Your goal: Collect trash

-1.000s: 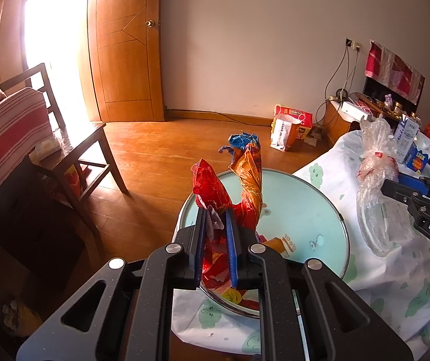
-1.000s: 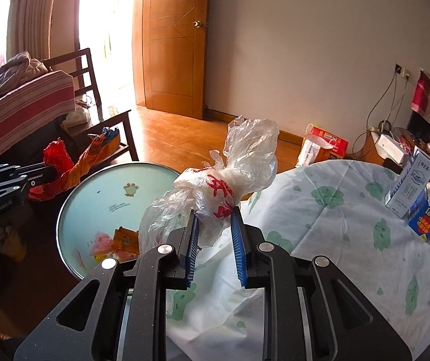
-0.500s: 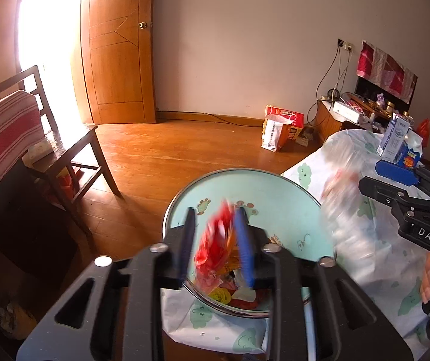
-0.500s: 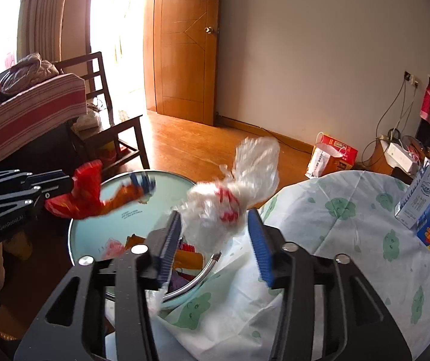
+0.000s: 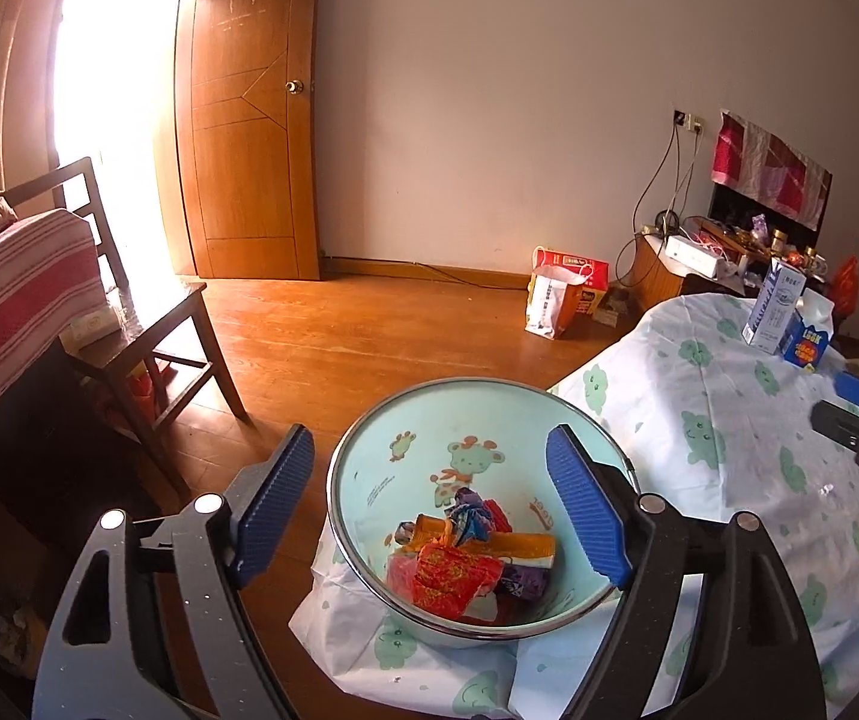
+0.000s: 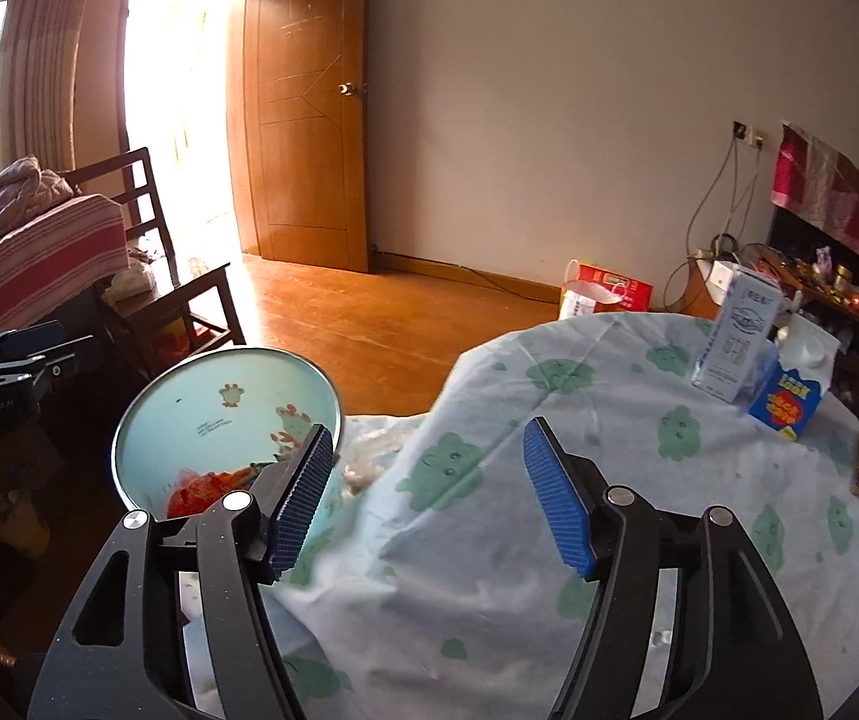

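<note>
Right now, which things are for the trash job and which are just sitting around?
For the job:
- basin
- red wrapper and other wrappers in it
- clear plastic bag, beside the basin
- left gripper, right gripper, both open and empty

Just lying about:
- milk carton
- blue box
- paper bag
- chair

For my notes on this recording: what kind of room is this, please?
Probably a living room in a home: a wooden door, a table under a printed tablecloth, a wooden chair and a striped sofa.
</note>
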